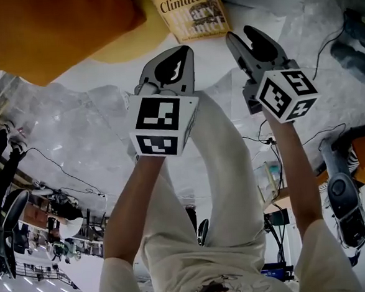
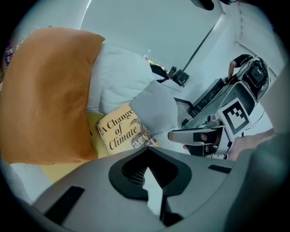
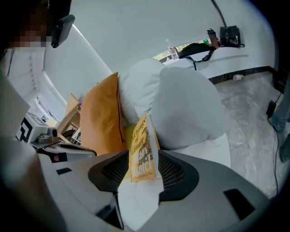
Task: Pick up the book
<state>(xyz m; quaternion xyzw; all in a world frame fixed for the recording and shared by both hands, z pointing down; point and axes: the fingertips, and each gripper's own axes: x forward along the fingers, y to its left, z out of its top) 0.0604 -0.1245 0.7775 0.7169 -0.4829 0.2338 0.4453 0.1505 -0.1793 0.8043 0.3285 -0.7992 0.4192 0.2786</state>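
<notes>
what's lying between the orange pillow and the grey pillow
The book lies there on a yellow surface, with the orange pillow on one side and the grey pillow on the other. The left gripper view shows it most clearly.

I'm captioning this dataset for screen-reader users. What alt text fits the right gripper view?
The right gripper, jaws open, frames a yellow book, seen nearly edge-on and not gripped. The book sits between an orange cushion and pale pillows.

Left gripper [image 2: 147, 158] sat low in frame, jaw tips together, nothing between them. Just beyond lay the yellow book [image 2: 121, 130], top corner tucked under a white pillow [image 2: 154, 108]. Orange pillow [image 2: 45, 95] was on its left. Right gripper [image 2: 183, 135] hovered near the book's right.
</notes>
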